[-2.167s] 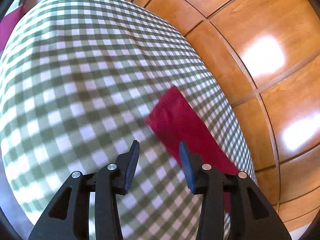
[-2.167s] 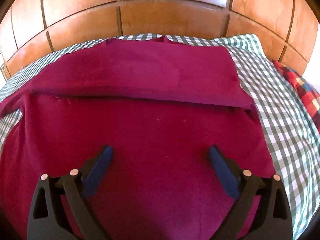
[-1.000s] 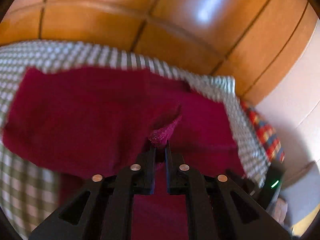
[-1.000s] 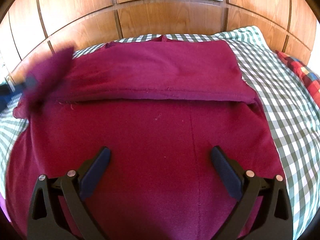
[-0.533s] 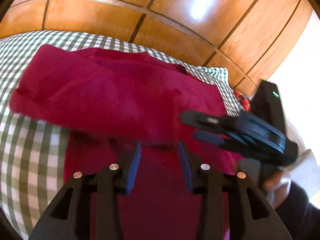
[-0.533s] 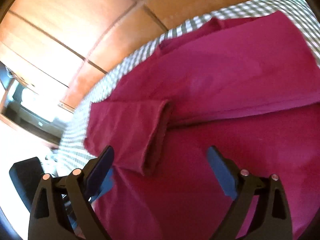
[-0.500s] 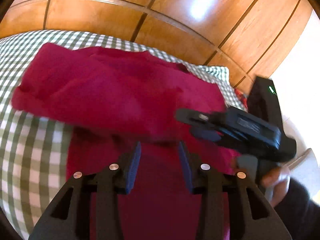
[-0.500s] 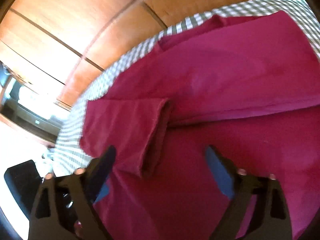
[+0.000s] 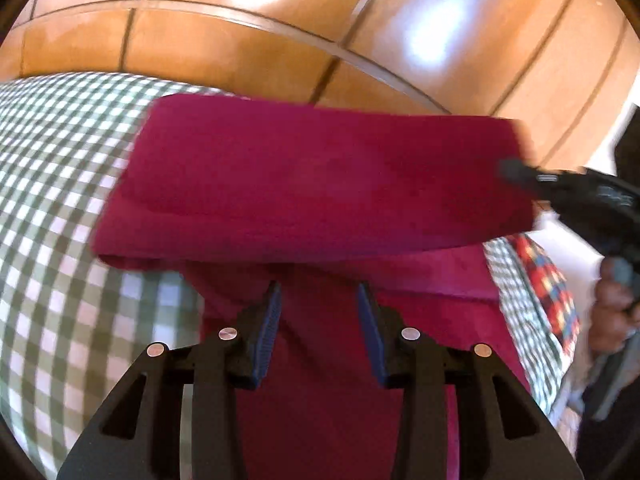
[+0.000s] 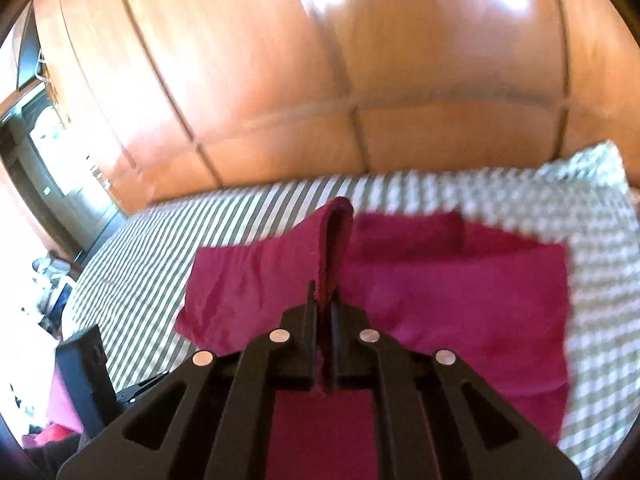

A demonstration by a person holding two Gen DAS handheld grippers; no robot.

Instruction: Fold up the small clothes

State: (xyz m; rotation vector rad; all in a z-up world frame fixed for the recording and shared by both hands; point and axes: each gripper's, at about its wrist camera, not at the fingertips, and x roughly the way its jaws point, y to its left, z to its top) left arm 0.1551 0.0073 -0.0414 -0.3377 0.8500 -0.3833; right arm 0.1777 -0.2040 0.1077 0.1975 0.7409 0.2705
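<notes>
Centrally, the right gripper (image 10: 325, 300) is clamped on a raised fold of the crimson garment (image 10: 440, 292), which lies on the green-checked bedcover (image 10: 240, 216). Nearer the camera, the left gripper (image 9: 318, 312) hovers over the garment, jaws partly apart and empty.

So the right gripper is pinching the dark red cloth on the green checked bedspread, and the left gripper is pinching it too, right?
Not quite. The right gripper is pinching a fold of the dark red cloth over the green checked bedspread, but the left gripper isn't. The left wrist view shows its jaws apart, with nothing pinched between them.
</notes>
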